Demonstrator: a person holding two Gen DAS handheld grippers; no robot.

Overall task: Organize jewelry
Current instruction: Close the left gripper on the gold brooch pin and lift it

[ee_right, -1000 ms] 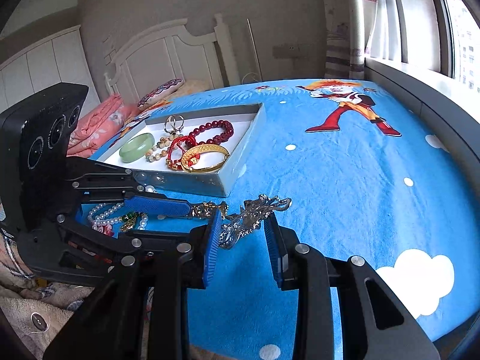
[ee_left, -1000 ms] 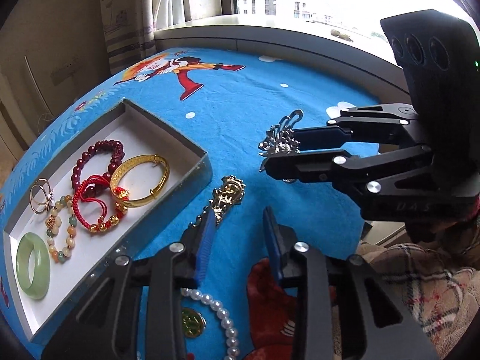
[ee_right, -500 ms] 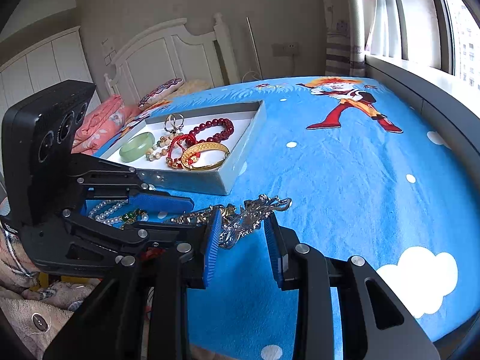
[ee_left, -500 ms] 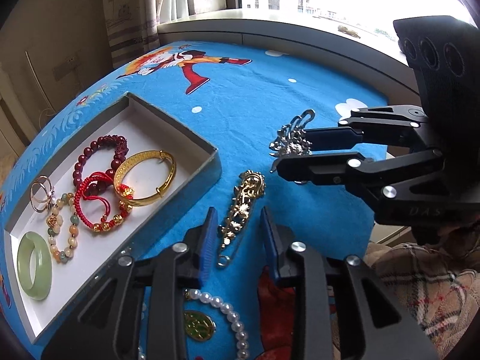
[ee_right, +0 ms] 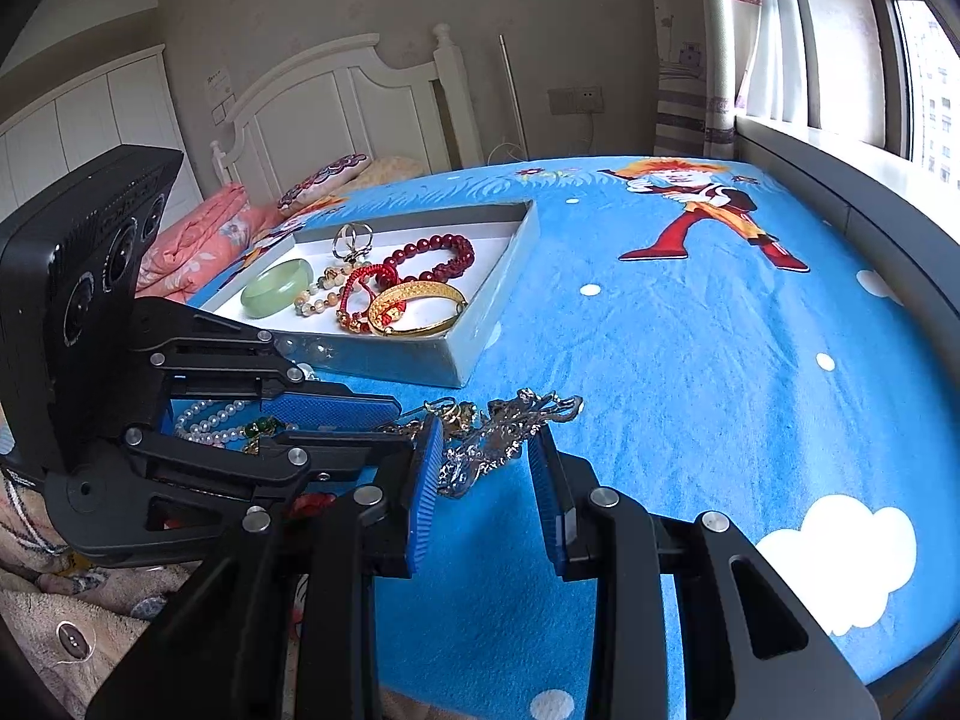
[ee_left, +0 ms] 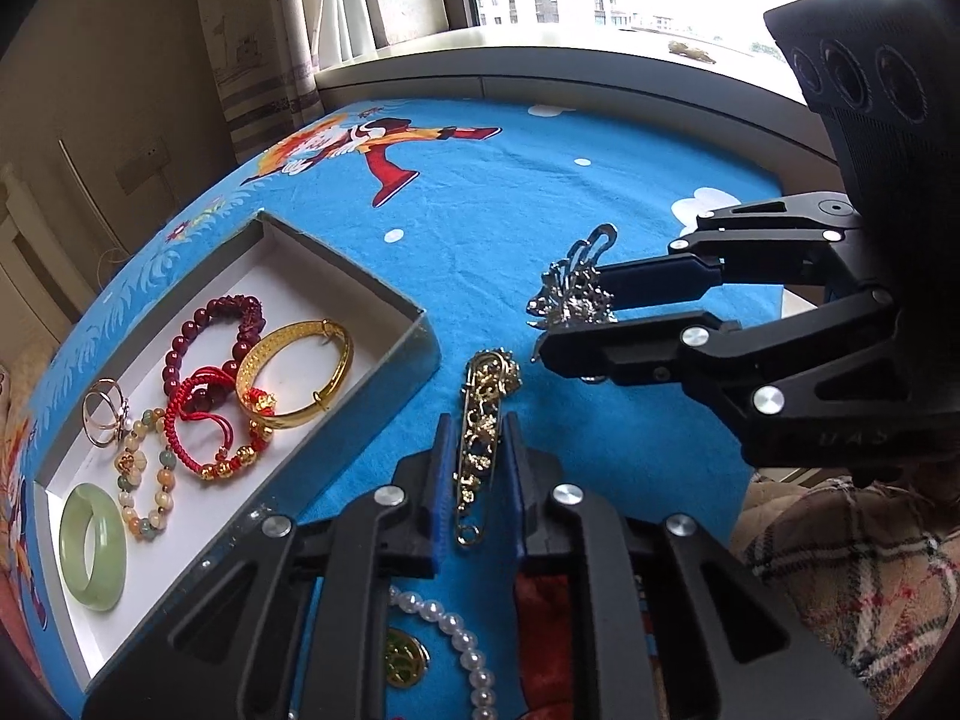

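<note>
A gold filigree brooch [ee_left: 480,438] lies on the blue bedsheet between the blue pads of my left gripper [ee_left: 477,420]. The jaws are closing around it, with thin gaps still showing on both sides. My right gripper [ee_right: 485,429] is shut on a silver ornamental hairpin [ee_right: 516,414] and holds it just above the sheet. In the left wrist view the right gripper [ee_left: 573,315] reaches in from the right with the silver hairpin [ee_left: 570,294] upright at its tips. In the right wrist view the left gripper [ee_right: 405,423] comes in from the left.
A shallow white jewelry box [ee_left: 414,330] sits to the left. It holds a gold bangle [ee_left: 300,366], a dark red bead bracelet, a red cord bracelet, a jade bangle [ee_left: 93,546] and rings. A pearl necklace [ee_left: 456,630] with a green pendant lies near me. A plaid blanket [ee_left: 840,588] is at the right.
My left gripper has moved over the gold brooch, which now lies between its pads, and the jaws have narrowed. The right gripper and silver hairpin have stayed put.
</note>
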